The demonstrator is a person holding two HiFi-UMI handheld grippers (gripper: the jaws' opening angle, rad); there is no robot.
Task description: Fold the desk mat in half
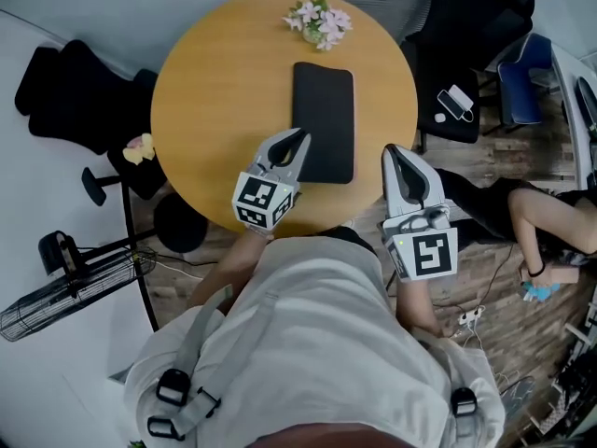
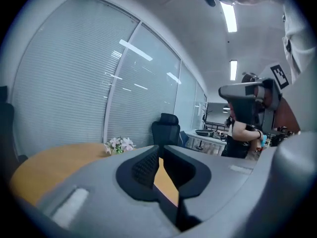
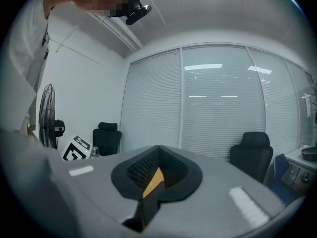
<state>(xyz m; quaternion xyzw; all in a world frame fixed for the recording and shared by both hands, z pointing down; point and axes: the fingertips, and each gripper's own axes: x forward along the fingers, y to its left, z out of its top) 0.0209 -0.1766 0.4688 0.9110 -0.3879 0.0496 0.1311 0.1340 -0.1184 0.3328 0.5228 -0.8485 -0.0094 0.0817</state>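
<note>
Black rectangular desk mat (image 1: 324, 119) lies flat on the round light-wood table (image 1: 219, 73), a narrow oblong w/ its long sides running away from the person. Left gripper (image 1: 300, 136) has its tips over the mat's left long edge, toward the near end. Its own view shows the jaws drawn in to a thin slit, nothing between them, only tabletop showing thru the gap. From the head view I can't tell whether the tips touch the mat. Right gripper (image 1: 394, 149) sits just off the mat's near right corner, clear of it, jaws closed tip to tip and empty. Beyond the mat's far end, near the rim, a small bunch of pink and white flowers (image 1: 319, 21). Left of the mat, off the table, a black office chair (image 1: 65, 91) and, nearer the person, a black standing fan (image 1: 75, 292). Right of the mat, another black chair (image 1: 466, 35) w/ a white phone-like item (image 1: 455, 103) on its seat. Further right, a seated person's arm (image 1: 550, 222) over the wood-plank floor (image 1: 504, 315).
</note>
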